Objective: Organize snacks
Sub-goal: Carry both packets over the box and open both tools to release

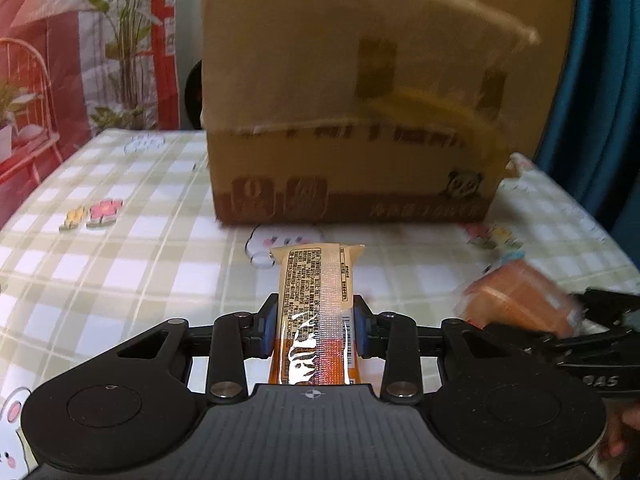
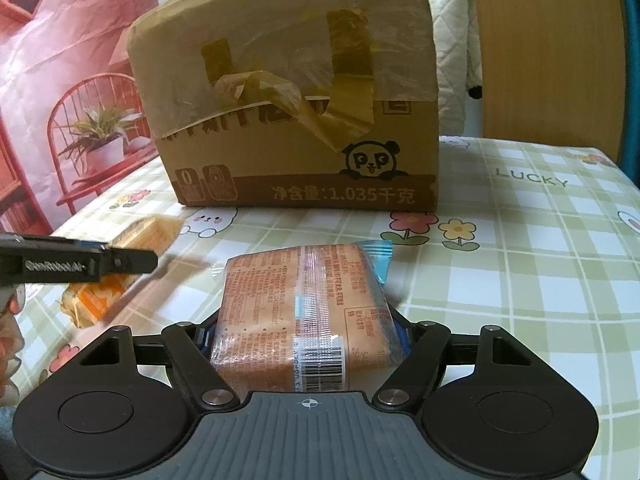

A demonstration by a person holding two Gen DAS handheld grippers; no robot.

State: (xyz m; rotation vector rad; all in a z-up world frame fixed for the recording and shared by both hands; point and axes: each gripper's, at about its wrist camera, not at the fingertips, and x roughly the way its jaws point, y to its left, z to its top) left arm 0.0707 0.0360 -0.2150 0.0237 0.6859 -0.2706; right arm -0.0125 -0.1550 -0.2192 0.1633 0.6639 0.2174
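My left gripper [image 1: 316, 324] is shut on a narrow yellow-orange snack packet [image 1: 318, 288], held edge-on above the table, pointing at the cardboard box [image 1: 340, 120]. My right gripper [image 2: 306, 332] is shut on a wider orange snack packet [image 2: 304, 304] with a blue end and a barcode. That packet shows blurred at the right of the left wrist view [image 1: 520, 300]. The left gripper [image 2: 80, 266] and its yellow packet [image 2: 140, 236] show at the left of the right wrist view. The box [image 2: 296, 100] stands just ahead, its top flaps taped with loose brown tape.
The table wears a green-and-white checked cloth [image 2: 520, 260] with flower and animal prints. A red-and-white printed backdrop [image 1: 60, 60] hangs at the left. A wooden panel [image 2: 548, 52] and a blue surface [image 1: 600, 80] stand behind the box at the right.
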